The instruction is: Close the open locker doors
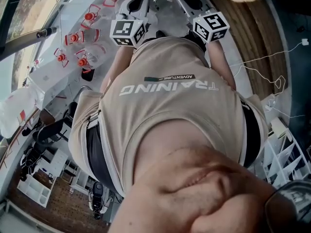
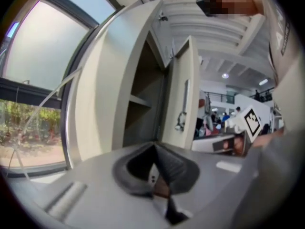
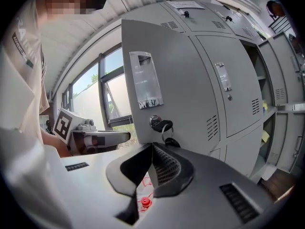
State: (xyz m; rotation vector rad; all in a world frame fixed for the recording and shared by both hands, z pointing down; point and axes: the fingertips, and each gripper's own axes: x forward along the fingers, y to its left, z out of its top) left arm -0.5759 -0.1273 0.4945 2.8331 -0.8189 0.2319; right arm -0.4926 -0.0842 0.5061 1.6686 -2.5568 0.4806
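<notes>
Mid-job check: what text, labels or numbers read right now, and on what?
"TRAINING": large print on the person's shirt, upside down in the head view.
"ADVENTURE": small strip just above it.
Card in the label holder on the open locker door: too small to read.
Sheet on the upper locker: blurred.
Marker cubes: patterns only.

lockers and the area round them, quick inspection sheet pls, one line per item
surface: no work surface seen
job's things: open locker door swung out, shelf bare inside; key in a grey door's lock; open compartments further right
clutter: nothing seen
grippers: left gripper and right gripper both shut, empty, touching no door
cables: white cable lying loose in the head view
surroundings: big window beside the lockers, greenery outside
</notes>
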